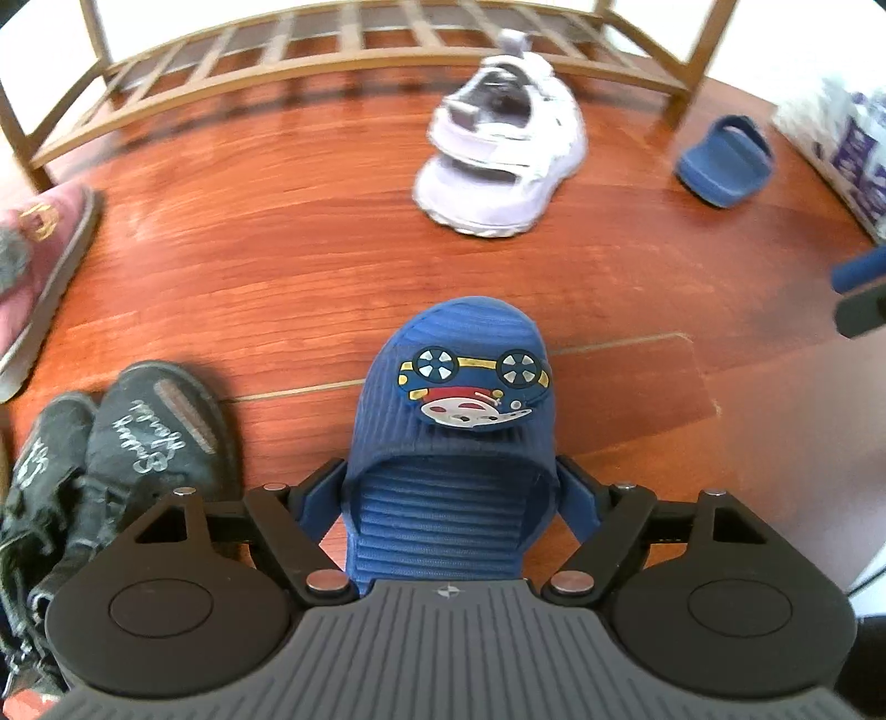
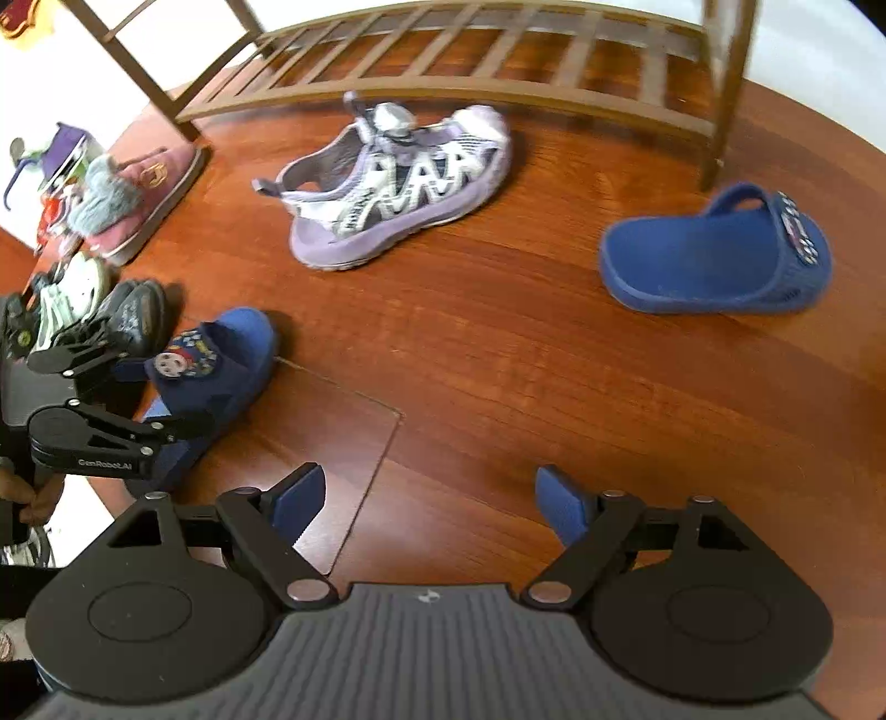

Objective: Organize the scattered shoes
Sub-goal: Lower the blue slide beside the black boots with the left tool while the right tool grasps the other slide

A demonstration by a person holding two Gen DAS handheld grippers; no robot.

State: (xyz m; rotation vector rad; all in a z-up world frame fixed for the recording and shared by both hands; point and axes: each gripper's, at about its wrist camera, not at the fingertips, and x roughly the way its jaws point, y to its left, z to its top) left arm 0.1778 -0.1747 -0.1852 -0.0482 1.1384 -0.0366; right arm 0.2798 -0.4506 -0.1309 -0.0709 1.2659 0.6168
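A blue ribbed slipper with a cartoon car patch [image 1: 451,387] lies toe-forward on the red-brown wood floor. My left gripper [image 1: 448,490] is shut on its heel sides, one blue pad against each flank. The right wrist view shows the same slipper [image 2: 216,365] in the left gripper [image 2: 141,396] at far left. My right gripper [image 2: 432,501] hangs open over bare floor, holding nothing. Its mate, a second blue slipper [image 2: 714,249] [image 1: 725,160], lies ahead to the right. A lilac-and-white sneaker [image 2: 398,183] [image 1: 498,160] lies in front of the wooden shoe rack [image 2: 443,61] [image 1: 354,50].
A pink fur-trimmed slipper [image 1: 39,266] [image 2: 138,199] lies by the rack's left leg. Black shoes [image 1: 138,432] [image 2: 133,315] are bunched at the left beside the held slipper. A white printed package [image 1: 841,138] stands at the right. A taped rectangle outline [image 2: 343,443] marks the floor.
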